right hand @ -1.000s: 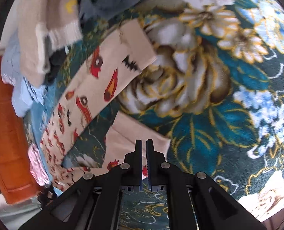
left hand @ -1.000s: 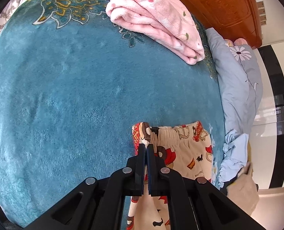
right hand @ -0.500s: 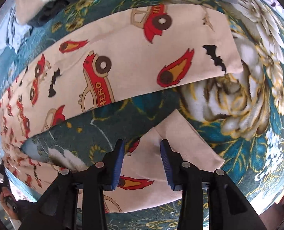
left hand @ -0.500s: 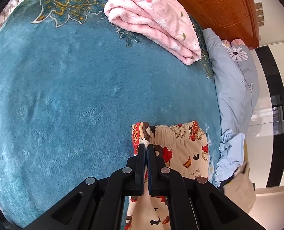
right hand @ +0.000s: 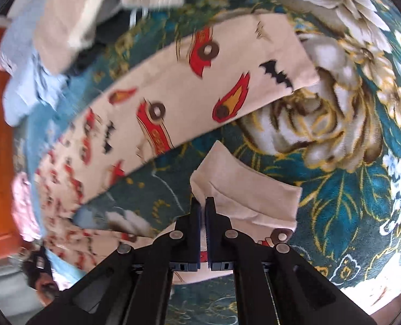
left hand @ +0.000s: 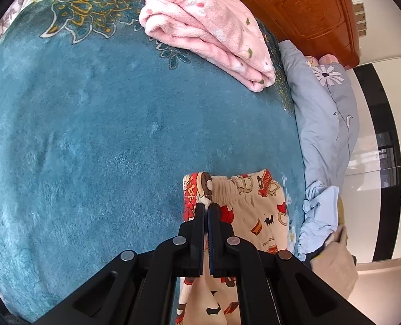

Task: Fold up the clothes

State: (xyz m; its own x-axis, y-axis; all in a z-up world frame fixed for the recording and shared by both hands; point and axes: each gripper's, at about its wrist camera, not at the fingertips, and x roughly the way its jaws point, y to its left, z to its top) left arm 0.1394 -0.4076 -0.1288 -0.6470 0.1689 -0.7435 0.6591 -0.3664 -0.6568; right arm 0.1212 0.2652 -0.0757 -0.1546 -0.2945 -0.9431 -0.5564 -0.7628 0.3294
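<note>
— Teal plush blanket (left hand: 97,140) is covering the bed, and the printed trousers (right hand: 173,103) are lying across it, legs splayed apart

— What's each tool doing?

— Left gripper (left hand: 207,208) is pinching the waistband (left hand: 235,187), jaws nearly touching. Right gripper (right hand: 202,203) is clamping the near leg's hem (right hand: 243,187), closed just as tight

— Where's the risk?

— That hem is already bunching and curling over. If it's carried across like that, a crease may be getting folded in. Both grips are also sitting near the cloth's edge, so a tug could be slipping the fabric free
</note>
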